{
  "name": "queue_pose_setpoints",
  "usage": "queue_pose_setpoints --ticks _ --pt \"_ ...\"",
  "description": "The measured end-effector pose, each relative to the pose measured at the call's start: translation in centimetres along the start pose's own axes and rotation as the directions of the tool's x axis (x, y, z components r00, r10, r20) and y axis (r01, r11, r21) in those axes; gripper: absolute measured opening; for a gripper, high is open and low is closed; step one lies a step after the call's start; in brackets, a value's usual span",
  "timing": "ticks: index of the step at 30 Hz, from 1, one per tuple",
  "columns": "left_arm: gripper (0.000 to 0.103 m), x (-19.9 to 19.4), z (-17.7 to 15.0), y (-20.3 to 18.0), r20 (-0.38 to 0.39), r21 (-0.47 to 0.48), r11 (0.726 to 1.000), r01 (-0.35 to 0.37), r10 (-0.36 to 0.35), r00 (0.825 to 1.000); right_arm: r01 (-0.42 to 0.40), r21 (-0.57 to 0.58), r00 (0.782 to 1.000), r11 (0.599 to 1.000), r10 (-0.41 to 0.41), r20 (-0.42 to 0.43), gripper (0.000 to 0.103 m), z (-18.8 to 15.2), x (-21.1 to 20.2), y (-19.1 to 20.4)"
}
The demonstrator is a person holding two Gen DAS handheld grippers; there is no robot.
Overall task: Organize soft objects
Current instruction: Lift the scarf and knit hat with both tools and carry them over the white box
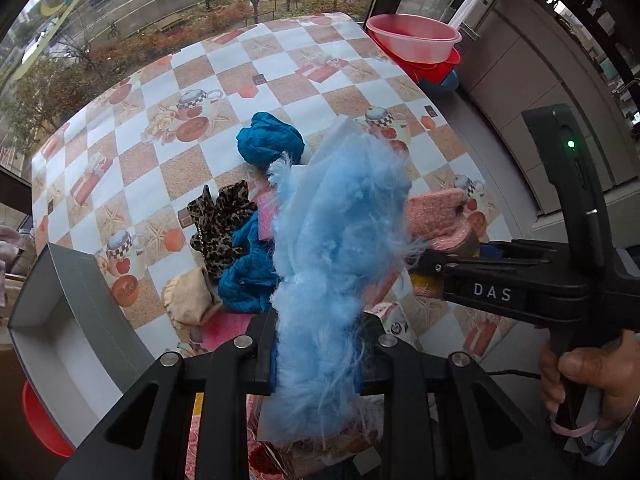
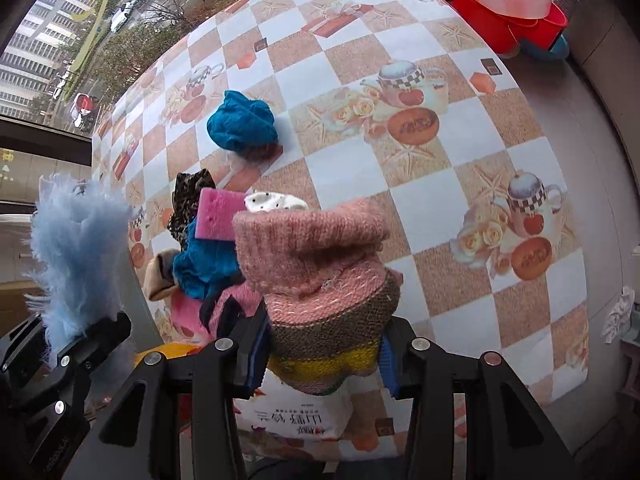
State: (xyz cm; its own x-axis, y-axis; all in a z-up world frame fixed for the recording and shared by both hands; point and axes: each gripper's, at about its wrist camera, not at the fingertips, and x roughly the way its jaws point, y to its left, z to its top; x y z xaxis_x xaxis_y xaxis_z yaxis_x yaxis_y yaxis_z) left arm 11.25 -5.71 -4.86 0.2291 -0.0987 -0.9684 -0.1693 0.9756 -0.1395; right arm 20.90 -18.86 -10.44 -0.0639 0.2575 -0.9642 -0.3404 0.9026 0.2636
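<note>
Domestic setting, upper-floor room: a table with a teapot-print checked oilcloth (image 2: 440, 152) stands against a large window (image 1: 168, 4) overlooking street and trees, with stacked plastic basins (image 2: 508, 4) at the far right.

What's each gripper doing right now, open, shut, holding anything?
Left gripper: jaws shut on the fluffy light-blue item, lifted off the table.
Right gripper: jaws shut on the pink striped knit sock.

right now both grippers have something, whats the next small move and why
Probably carry the fluffy blue piece in the left gripper toward the open grey box at its left. It is already clamped and lifted off the pile, and the box looks empty. The right gripper holds the pink knit sock.
</note>
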Motion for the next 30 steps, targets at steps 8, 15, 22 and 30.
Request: queue_pose_setpoints --ticks 8,15,22,30 --pt "0.028 -2.3 -6.2 -1.0 -0.003 0.058 0.997 0.055 -0.055 0.999 0.022 -0.004 1.000 1.000 -0.022 -0.016 0.046 -6.3 -1.2 1.2" --pt "0.028 -4.8 -9.9 0.6 0.046 0.048 0.998 0.050 -0.053 0.998 0.045 -0.044 0.999 0.998 -0.046 -0.018 0.046 -11.1 -2.2 3.5" --pt "0.028 -7.4 -12.8 4.4 0.110 -0.057 0.998 0.028 -0.022 0.994 0.034 -0.131 0.999 0.991 -0.038 -0.028 0.046 -14.7 -2.6 7.5" --pt "0.028 -9.8 -15.6 9.7 0.173 -0.216 0.976 -0.024 0.063 0.983 0.044 -0.283 0.999 0.958 -0.035 0.037 0.046 -15.5 -4.5 13.0"
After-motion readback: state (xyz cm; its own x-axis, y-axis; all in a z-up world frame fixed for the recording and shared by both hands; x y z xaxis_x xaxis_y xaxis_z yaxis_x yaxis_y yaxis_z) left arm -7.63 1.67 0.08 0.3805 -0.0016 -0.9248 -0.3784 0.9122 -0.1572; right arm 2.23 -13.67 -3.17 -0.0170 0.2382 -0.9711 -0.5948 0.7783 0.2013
